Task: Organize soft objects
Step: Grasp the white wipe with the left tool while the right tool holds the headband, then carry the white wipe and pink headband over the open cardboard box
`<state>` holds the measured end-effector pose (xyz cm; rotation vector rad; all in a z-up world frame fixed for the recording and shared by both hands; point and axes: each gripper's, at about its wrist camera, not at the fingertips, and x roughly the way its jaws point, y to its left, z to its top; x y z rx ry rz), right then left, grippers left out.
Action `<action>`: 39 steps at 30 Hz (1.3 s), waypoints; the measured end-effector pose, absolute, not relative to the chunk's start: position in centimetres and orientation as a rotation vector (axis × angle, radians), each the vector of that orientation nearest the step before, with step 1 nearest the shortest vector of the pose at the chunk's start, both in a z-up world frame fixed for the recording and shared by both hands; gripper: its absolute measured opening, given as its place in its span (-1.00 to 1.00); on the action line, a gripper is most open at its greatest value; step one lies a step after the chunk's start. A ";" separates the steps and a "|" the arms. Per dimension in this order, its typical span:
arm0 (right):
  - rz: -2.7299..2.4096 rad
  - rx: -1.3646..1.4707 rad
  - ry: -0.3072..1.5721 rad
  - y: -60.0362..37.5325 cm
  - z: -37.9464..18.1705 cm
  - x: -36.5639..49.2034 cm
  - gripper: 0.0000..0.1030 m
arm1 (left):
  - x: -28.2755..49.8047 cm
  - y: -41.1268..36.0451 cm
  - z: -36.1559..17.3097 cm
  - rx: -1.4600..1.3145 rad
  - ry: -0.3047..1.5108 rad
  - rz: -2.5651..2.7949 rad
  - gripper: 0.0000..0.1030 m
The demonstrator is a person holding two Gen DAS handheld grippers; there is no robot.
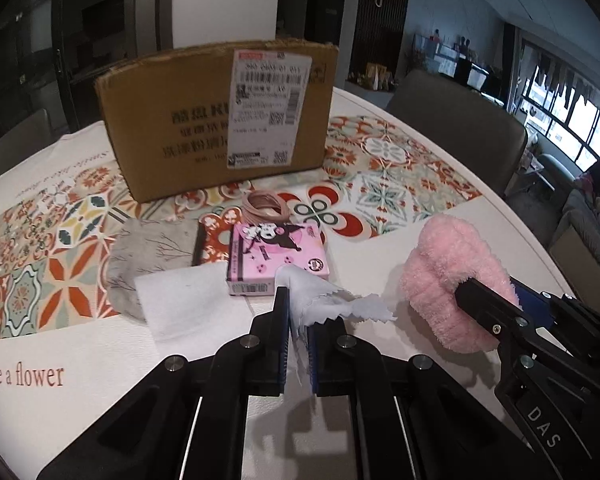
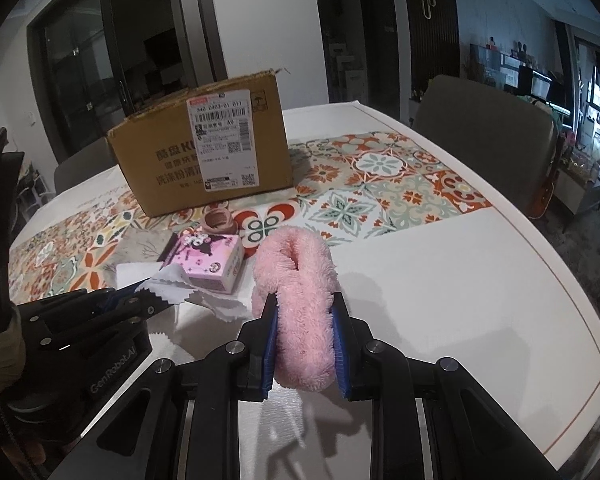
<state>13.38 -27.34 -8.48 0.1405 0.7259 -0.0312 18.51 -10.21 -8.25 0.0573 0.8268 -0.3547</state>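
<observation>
While tilted downward, both grippers' fingers [image 1: 281, 312] on cloth [image 1: 320, 300].

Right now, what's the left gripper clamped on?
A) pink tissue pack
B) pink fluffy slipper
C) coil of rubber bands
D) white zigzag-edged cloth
D: the left gripper has its jaws shut on the white zigzag-edged cloth, which hangs out between them. The pink fluffy slipper is in the right gripper, and the pink tissue pack lies on the table.
</observation>
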 end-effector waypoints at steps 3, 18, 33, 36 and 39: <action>-0.030 0.135 0.709 -27.0 -7.6 13.0 -0.51 | 18.1 -9.7 -7.4 0.049 0.813 -0.348 -0.81; -0.006 0.085 0.624 -24.5 -3.2 11.7 -0.51 | 16.4 -6.8 -2.8 0.040 0.712 -0.298 -0.81; 0.020 0.065 0.534 -22.4 1.6 12.1 -0.51 | 15.9 -4.2 2.8 0.032 0.608 -0.287 -0.81; 0.026 0.061 0.513 -22.0 2.5 12.3 -0.51 | 16.1 -3.8 3.8 0.039 0.590 -0.283 -0.81; 0.027 0.048 0.487 -21.5 3.5 12.5 -0.51 | 16.3 -3.4 4.7 0.039 0.576 -0.287 -0.81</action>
